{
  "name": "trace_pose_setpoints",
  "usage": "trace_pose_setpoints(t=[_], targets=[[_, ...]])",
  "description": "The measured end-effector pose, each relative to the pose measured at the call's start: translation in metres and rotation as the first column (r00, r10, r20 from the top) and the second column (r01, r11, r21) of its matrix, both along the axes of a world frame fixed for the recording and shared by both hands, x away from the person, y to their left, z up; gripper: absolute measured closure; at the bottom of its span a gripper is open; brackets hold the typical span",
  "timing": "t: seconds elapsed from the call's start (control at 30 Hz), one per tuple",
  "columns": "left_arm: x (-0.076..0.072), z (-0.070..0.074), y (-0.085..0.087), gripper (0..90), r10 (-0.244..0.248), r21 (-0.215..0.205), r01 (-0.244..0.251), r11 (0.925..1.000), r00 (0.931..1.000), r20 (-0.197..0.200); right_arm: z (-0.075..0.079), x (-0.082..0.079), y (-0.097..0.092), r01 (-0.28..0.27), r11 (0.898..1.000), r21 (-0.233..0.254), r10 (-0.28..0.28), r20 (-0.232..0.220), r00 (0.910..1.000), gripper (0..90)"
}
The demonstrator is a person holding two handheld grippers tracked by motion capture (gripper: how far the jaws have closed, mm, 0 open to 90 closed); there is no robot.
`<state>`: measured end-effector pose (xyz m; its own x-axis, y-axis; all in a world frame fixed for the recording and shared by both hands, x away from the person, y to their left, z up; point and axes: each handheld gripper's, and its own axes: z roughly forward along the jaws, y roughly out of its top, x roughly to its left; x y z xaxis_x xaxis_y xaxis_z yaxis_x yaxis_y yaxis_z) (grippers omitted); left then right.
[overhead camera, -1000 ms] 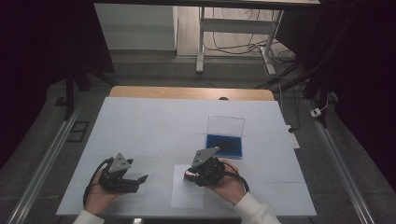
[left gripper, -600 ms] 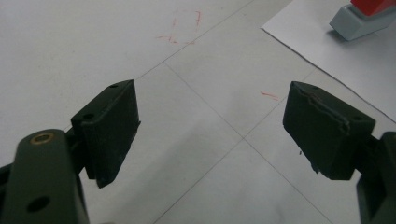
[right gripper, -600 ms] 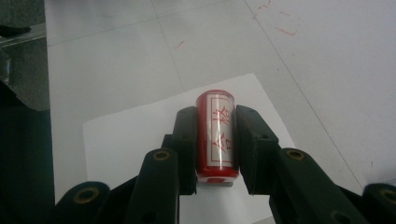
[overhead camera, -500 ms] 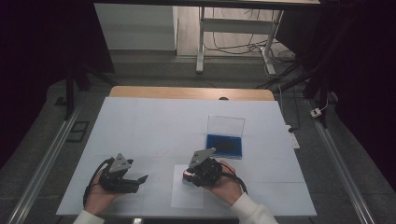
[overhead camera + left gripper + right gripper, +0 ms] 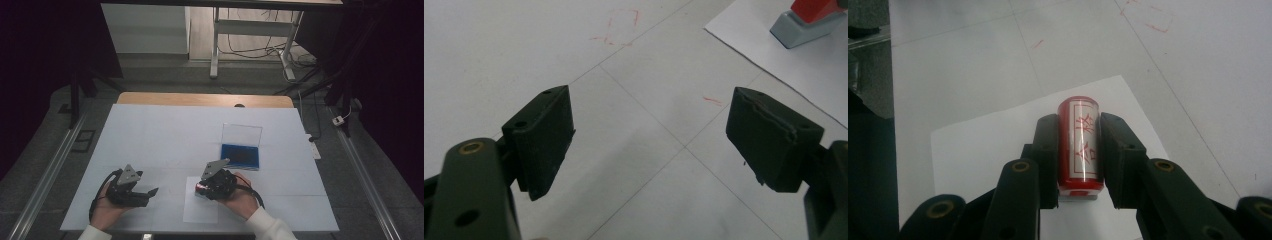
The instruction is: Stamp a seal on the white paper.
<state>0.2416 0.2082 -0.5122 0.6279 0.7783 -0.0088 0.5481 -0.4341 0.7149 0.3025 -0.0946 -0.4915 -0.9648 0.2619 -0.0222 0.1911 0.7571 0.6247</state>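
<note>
Right gripper pinching red stamp over white paper, left gripper spread wide, holding nothing

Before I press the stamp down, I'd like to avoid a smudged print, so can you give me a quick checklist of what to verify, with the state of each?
1. Right hand-held gripper shut on the red stamp, jaws on both sides: ok.
2. Stamp over the white sheet of paper: ok.
3. Stamp base flat on the paper: cannot tell; the base is hidden behind the jaws.
4. Paper lying flat on the table, no curl seen: ok.
5. Left hand-held gripper open, empty and off the paper: ok, though nothing holds the sheet down.
6. Blue ink pad case set apart from the paper: ok.
</note>
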Motion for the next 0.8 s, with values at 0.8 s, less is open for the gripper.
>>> trace_pose_setpoints(t=[0.8], targets=[[-0.0001, -0.0001, 0.0002, 19.8, 0.000, 0.001, 0.000, 1.0000, 1.0000, -0.002, 0.0001, -0.0028, 0.0048, -0.001, 0.999, -0.044, 0.002, 0.022, 0.9998, 69.5]])
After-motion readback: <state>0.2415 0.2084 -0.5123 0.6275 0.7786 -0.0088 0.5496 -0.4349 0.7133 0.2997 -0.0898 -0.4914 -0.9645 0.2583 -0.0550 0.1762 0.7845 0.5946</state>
